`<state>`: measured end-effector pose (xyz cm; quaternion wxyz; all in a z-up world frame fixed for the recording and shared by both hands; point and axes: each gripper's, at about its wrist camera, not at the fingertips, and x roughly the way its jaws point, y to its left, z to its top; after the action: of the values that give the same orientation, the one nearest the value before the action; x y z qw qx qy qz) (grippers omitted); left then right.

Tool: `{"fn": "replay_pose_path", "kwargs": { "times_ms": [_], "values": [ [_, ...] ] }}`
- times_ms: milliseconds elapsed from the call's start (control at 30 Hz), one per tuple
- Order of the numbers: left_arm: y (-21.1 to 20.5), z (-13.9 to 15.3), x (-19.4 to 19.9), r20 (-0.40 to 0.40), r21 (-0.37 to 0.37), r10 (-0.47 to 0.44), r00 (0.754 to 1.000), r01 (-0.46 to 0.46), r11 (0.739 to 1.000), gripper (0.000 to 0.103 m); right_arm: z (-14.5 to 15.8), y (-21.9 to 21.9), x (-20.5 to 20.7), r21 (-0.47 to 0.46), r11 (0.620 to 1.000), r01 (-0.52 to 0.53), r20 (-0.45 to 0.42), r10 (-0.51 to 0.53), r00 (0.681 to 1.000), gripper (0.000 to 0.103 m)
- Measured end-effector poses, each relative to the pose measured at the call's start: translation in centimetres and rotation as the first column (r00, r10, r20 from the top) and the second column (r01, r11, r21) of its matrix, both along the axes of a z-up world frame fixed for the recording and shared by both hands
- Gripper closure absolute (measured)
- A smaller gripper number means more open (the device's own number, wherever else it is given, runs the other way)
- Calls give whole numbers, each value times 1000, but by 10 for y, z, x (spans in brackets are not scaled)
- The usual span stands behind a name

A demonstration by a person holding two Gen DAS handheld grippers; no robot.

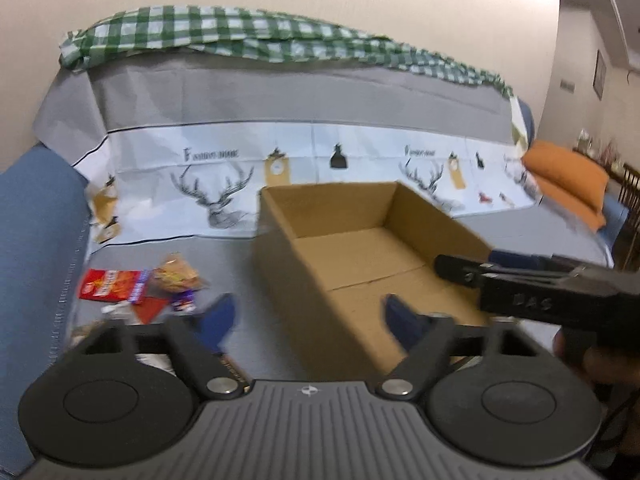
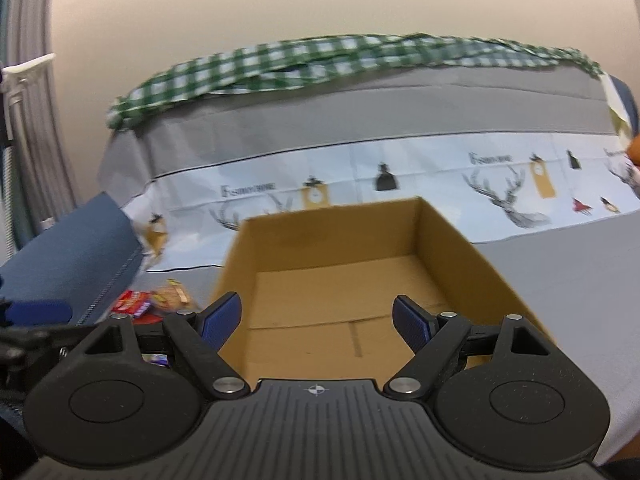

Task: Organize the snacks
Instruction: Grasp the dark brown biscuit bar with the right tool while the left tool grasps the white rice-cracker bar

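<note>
On the grey sheet of the bed, left of the cardboard box [image 1: 352,248], lies a small cluster of snacks [image 1: 140,286]. Nearest the blue edge is a flat red packet [image 1: 105,285] with yellow print, lying face up, its long axis running roughly left to right in the left wrist view. Touching its right end is a crinkled orange-and-tan bag [image 1: 176,274], puffed and slightly tilted; which way it points is too blurred to say. Just below that sits a small purple wrapper [image 1: 185,303], and a plain red piece [image 1: 149,309] lies flat beside it. The right wrist view shows the same heap [image 2: 154,300] small and blurred at the box's left wall.

The box is open-topped and brown, nothing visible inside, its long axis running away from the cameras toward the deer-print cloth [image 1: 216,192]. A green checked cloth [image 1: 248,36] is bunched along the bed's far edge by the wall, and an orange pillow [image 1: 568,180] lies far right.

The left hand-held gripper [image 1: 308,320] has its blue pads moderately apart, straddling the box's near left wall, gripping nothing. The right hand-held gripper [image 2: 318,322] stands wide over the box's near rim, empty too; it also reaches in from the right [image 1: 460,270] over the box in the left view.
</note>
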<state>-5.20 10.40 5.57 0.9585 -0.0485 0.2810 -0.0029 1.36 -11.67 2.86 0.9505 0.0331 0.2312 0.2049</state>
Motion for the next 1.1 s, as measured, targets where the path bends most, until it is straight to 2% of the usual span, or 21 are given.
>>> {"fn": "replay_pose_path", "kwargs": {
  "times_ms": [33, 100, 167, 233, 300, 367, 533, 633, 800, 867, 967, 1100],
  "values": [
    [10, -2, 0, -13, 3, 6, 1000, -6, 1000, 40, 1, 6, -1, 1, 1000, -14, 2, 14, 1000, 20],
    [29, -11, 1, -30, 4, 17, 999, -17, 1000, 56, 1, 19, -2, 3, 999, -44, -5, 44, 999, 24],
    [47, -28, -1, -44, -9, 48, 998, -49, 999, 59, 1, 32, -4, 6, 997, -75, -11, 75, 997, 27],
    [63, -51, -5, -71, -61, 88, 994, -92, 994, 60, 0, 46, -7, 4, 994, -113, -15, 113, 993, 32],
    [79, -70, -9, -77, -134, 141, 987, -150, 980, 61, -2, 60, -10, 1, 989, -151, -26, 151, 988, 52],
    [86, -85, -9, -102, -143, 185, 977, -199, 970, 61, -4, 75, -14, 3, 980, -199, -50, 199, 979, 59],
    [101, -85, -11, -72, -168, 250, 965, -259, 951, 61, -8, 111, -30, -21, 948, -317, -37, 316, 948, 59],
    [108, -89, -7, -101, -198, 266, 959, -281, 939, 61, -18, 126, -36, -62, 927, -369, -35, 368, 929, 59],
    [124, -92, -10, -130, -271, 316, 940, -340, 901, 61, -41, 144, -34, -95, 906, -412, -65, 407, 911, 59],
    [128, -93, -8, -148, -274, 329, 933, -358, 893, 61, -50, 151, -32, -103, 898, -428, -79, 421, 904, 59],
    [133, -96, -5, -170, -262, 359, 918, -393, 882, 72, -65, 160, -31, -132, 886, -444, -93, 435, 896, 59],
    [138, -98, -2, -189, -252, 396, 898, -434, 865, 72, -82, 176, -31, -217, 861, -461, -89, 453, 887, 59]
  ]
}}
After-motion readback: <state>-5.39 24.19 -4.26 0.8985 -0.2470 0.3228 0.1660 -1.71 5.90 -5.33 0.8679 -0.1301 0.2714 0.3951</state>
